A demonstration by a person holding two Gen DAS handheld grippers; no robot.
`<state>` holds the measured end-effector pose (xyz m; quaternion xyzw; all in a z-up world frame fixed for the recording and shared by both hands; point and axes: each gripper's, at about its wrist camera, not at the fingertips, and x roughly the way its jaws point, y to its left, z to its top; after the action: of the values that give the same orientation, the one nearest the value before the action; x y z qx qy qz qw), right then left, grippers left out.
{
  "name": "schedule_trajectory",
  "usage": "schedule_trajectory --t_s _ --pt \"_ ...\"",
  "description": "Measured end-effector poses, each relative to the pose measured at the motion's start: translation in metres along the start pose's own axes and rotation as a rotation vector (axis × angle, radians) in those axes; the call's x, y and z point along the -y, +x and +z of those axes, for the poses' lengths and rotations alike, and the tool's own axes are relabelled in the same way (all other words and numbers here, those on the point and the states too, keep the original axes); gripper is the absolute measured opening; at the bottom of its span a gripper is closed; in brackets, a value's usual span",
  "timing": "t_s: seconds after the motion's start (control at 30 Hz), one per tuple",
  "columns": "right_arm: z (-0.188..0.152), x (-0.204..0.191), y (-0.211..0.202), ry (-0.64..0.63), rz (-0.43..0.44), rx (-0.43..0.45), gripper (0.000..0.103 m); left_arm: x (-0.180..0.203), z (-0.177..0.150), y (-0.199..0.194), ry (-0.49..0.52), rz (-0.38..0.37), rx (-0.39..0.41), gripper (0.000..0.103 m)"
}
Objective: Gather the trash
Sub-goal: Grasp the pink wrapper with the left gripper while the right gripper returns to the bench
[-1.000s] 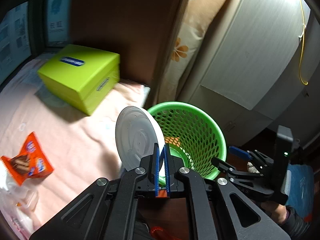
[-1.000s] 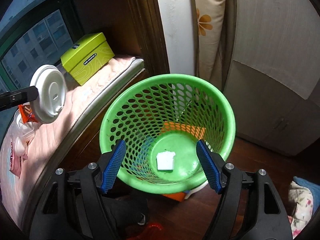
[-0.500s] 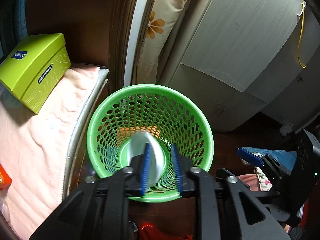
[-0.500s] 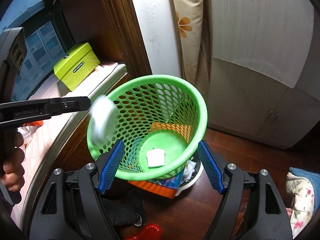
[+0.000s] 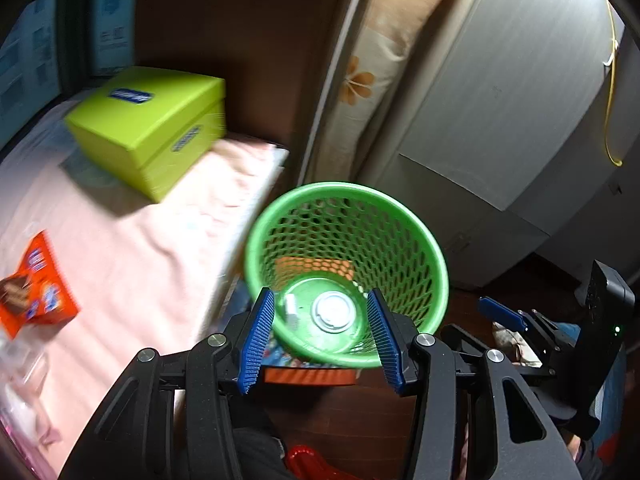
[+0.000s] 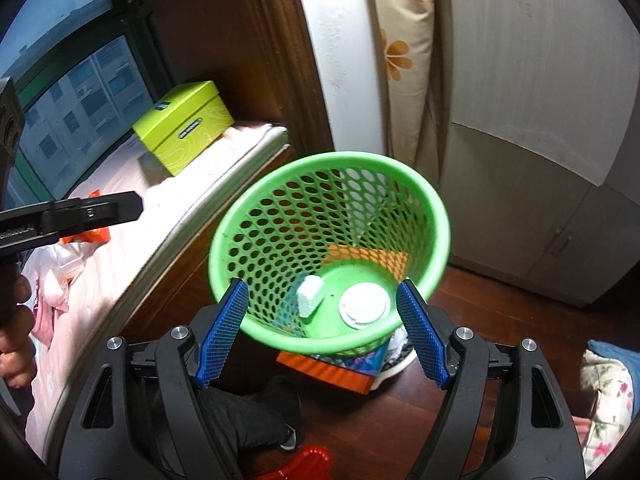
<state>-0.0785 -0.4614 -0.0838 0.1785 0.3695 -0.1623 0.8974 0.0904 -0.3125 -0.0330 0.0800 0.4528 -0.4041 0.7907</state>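
Green perforated plastic forms the basket (image 6: pixel 420 200), which sits beside the pink-covered ledge (image 5: pixel 132 248). Your left gripper (image 5: pixel 322 334) has its blue-padded jaws spread wide with nothing between them, and it is held above the near rim of the basket. Your right gripper (image 6: pixel 324 332) is likewise wide open and empty, its pads framing the lower part of the basket from the other side. In the right wrist view the left gripper shows as a black bar over the ledge.

Two pieces of trash lie on the basket floor: a round white cup lid (image 6: pixel 364 306), lying flat, and a small white block (image 6: pixel 309 295) just beside it, leaning against the mesh wall. The lid and the block appear close but not clearly touching.

On the ledge you can see an orange snack wrapper (image 5: pixel 34 292) near its left side and a lime-green box (image 5: pixel 148 128) at the far end, well apart from each other.
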Motion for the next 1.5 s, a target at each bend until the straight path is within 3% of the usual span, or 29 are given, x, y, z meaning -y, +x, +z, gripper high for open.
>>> schedule_trajectory --t_s 0.47,0.7,1.03,1.13,1.3,1.5 --pt "0.007 -0.092 0.000 -0.120 0.123 0.001 0.081 -0.112 -0.066 -0.103 -0.197 0.260 0.112 0.047" --pt "0.008 -0.134 0.002 -0.178 0.175 -0.002 0.082 -0.168 -0.105 -0.137 -0.311 0.365 0.123 0.047" --pt "0.006 -0.176 0.006 -0.239 0.233 -0.015 0.082 -0.217 -0.145 -0.129 -0.411 0.376 0.054 0.044" --pt "0.004 -0.186 0.007 -0.258 0.243 -0.024 0.082 -0.224 -0.149 -0.120 -0.419 0.384 0.032 0.036" --pt "0.005 -0.202 0.012 -0.286 0.268 -0.037 0.082 -0.233 -0.154 -0.116 -0.437 0.380 0.014 0.015" --pt "0.006 -0.220 0.018 -0.307 0.297 -0.056 0.083 -0.234 -0.158 -0.129 -0.447 0.380 0.041 0.010"
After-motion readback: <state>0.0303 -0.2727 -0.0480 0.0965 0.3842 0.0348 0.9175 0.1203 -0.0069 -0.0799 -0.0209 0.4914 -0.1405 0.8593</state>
